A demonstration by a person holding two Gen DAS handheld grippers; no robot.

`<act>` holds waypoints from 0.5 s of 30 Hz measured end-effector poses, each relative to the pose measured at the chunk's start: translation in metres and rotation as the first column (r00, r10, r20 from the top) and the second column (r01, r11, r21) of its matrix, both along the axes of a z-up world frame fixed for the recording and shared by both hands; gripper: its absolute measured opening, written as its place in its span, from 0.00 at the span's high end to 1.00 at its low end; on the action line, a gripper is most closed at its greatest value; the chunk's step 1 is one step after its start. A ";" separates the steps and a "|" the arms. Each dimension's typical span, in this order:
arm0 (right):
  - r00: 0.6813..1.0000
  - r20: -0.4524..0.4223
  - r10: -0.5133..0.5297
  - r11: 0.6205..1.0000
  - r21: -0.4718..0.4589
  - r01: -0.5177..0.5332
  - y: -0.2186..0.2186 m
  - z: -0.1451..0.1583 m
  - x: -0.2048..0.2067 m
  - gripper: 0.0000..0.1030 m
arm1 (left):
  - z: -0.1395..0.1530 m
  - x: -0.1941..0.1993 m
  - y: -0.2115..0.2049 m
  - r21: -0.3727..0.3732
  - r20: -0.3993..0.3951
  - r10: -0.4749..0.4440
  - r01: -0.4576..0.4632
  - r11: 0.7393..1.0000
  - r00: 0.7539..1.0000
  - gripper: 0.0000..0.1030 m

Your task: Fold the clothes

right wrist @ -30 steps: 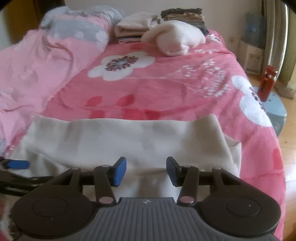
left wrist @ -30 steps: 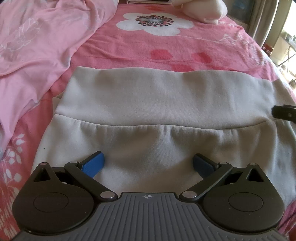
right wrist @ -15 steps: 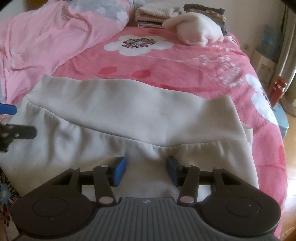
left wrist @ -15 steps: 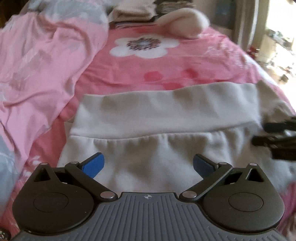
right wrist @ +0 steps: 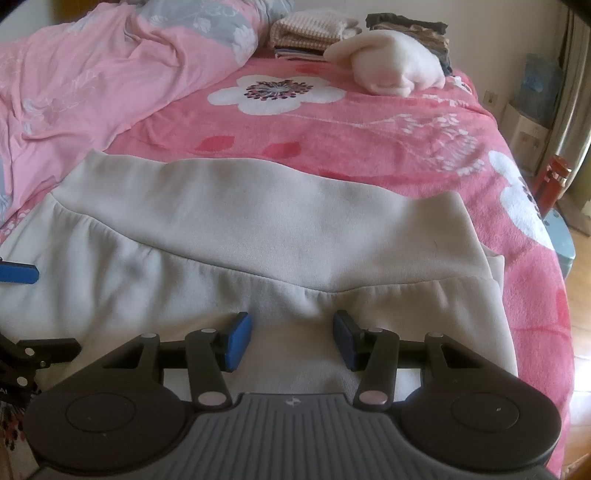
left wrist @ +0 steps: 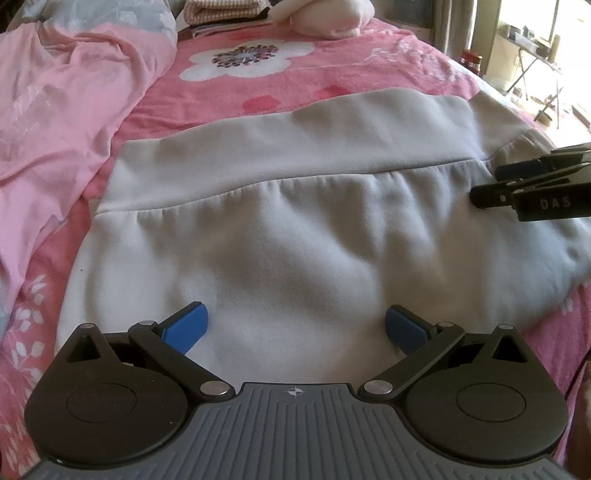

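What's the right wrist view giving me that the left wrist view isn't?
Only the right wrist view shows the red bottle on the floor beside the bed, the dark folded stack at the wall and the garment's right edge. Only the left wrist view shows the bright window area. Both show the light grey garment spread flat, the cream bundle, and open tongs: left, right.

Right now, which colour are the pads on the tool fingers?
Blue pads on black fingers; the right wrist view shows them best.

Ahead of the tool a pink flowered bed [right wrist: 369, 125] reaches a pale wall [right wrist: 480, 29], wooden floor [right wrist: 580, 332] to its right.
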State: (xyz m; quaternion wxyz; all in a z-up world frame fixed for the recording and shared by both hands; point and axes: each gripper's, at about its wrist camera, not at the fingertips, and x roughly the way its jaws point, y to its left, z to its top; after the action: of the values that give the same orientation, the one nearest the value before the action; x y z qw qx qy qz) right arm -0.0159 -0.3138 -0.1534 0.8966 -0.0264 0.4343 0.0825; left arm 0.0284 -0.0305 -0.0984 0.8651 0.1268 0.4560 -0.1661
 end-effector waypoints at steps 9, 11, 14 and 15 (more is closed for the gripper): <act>1.000 0.008 0.001 1.000 -0.004 -0.001 0.001 0.000 -0.002 0.49 | -0.001 -0.002 0.000 -0.001 0.007 0.001 -0.001 1.000 1.000 0.00; 1.000 0.010 0.000 1.000 -0.005 0.000 0.001 0.000 -0.002 0.49 | -0.001 -0.002 0.000 -0.001 0.008 0.001 -0.001 1.000 1.000 0.00; 1.000 0.013 0.001 1.000 -0.006 -0.001 0.001 0.000 -0.003 0.49 | -0.001 -0.002 0.000 -0.001 0.010 0.001 -0.001 1.000 1.000 0.00; 1.000 0.015 0.001 1.000 -0.006 -0.001 0.002 0.000 -0.003 0.49 | -0.002 -0.002 0.000 -0.002 0.011 0.001 -0.001 1.000 1.000 0.00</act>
State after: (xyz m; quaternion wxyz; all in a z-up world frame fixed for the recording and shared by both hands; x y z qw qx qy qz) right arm -0.0188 -0.3122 -0.1537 0.8997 -0.0302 0.4279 0.0815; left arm 0.0265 -0.0300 -0.1000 0.8679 0.1268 0.4510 -0.1651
